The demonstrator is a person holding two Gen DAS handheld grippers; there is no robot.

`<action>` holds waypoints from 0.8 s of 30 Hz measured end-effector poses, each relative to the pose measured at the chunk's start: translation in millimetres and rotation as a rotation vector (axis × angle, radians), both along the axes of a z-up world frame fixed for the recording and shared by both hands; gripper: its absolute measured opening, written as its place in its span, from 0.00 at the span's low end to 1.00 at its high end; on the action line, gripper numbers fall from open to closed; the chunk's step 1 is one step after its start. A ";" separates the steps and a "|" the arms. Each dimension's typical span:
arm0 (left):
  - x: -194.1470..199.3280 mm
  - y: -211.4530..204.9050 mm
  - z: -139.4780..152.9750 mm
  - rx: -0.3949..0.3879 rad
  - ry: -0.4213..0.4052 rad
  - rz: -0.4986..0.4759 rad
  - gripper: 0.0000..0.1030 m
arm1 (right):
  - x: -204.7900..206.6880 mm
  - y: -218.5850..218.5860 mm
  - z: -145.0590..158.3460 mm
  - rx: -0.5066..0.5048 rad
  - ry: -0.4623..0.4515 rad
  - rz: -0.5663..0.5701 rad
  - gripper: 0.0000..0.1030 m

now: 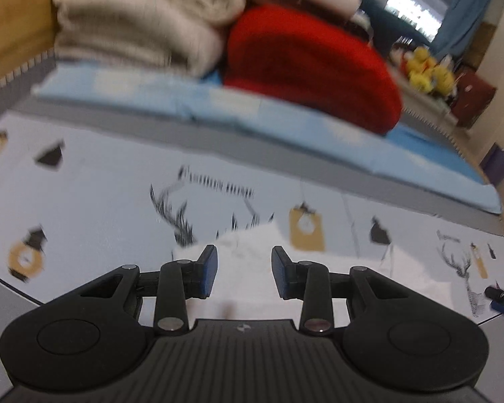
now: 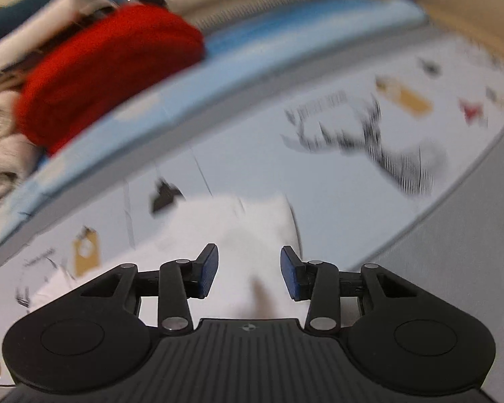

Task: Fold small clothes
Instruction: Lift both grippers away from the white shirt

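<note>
Lying on the printed tablecloth (image 1: 100, 201), the white garment (image 1: 248, 268) sits directly ahead of both grippers. Left gripper (image 1: 244, 273): fingers apart, clamping nothing. Right gripper (image 2: 248, 273): fingers apart, likewise clear. At 12 o'clock in the left view, a red folded cloth (image 1: 312, 67) rests beside beige towels (image 1: 141, 16).

Left gripper (image 1: 244, 270): matt black plastic, bright metal pivot pins. White garment (image 2: 252, 231): soft cloth. Red garment (image 1: 312, 67): fuzzy knit. Printed tablecloth (image 1: 100, 201): smooth.
</note>
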State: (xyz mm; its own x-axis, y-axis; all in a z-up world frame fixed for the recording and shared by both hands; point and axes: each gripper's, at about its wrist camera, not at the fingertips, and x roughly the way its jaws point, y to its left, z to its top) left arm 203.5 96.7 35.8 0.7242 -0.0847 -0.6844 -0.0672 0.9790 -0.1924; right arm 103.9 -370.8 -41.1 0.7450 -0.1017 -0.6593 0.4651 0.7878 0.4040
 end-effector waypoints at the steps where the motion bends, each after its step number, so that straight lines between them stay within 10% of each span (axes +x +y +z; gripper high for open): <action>1: -8.1 -1.0 6.6 0.011 -0.023 -0.002 0.38 | -8.2 3.6 10.6 -0.028 -0.032 0.008 0.41; 12: -143.6 11.7 56.2 0.011 -0.175 0.008 0.31 | -162.3 24.1 99.1 -0.191 -0.387 0.163 0.43; 19: -250.8 2.8 62.8 0.000 -0.134 -0.077 0.20 | -277.0 -10.4 49.4 -0.131 -0.261 0.158 0.43; 24: -320.8 11.5 14.9 -0.004 -0.018 -0.035 0.16 | -316.4 -26.9 -11.3 -0.014 -0.103 0.144 0.42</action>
State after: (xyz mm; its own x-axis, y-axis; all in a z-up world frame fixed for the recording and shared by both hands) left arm -117.3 108.1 50.7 0.7328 -0.1129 -0.6710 -0.0294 0.9800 -0.1970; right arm -212.5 -397.7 -52.3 0.8162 0.0024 -0.5778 0.3037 0.8488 0.4327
